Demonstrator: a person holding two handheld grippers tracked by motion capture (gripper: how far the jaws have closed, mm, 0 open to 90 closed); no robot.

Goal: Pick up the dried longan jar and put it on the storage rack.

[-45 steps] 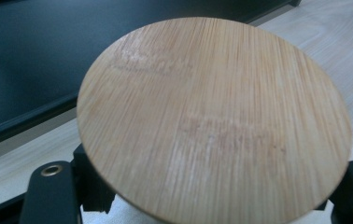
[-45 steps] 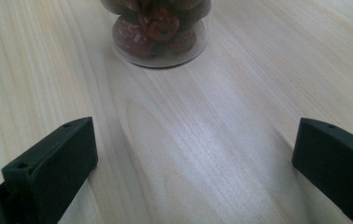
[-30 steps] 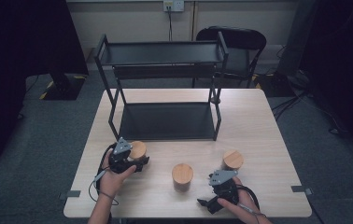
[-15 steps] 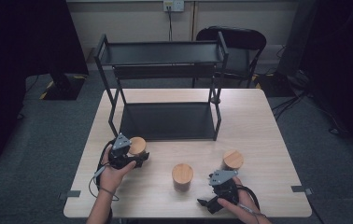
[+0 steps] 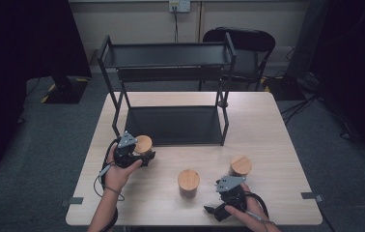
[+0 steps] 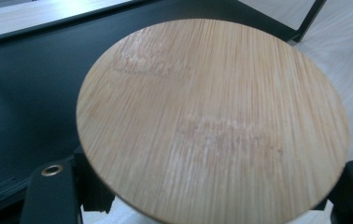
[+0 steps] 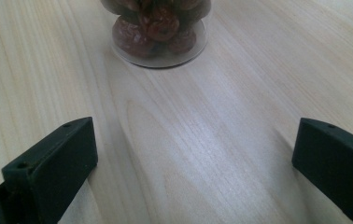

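left gripper (image 5: 139,155) nudged forward, clamping jar (image 5: 143,144)

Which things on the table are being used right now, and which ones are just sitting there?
In use:
- left gripper, shut on the jar with a wooden lid
- black shelf rack, right beside that jar

Just sitting there:
- middle jar
- right jar
- right gripper, open over bare table
- chair behind
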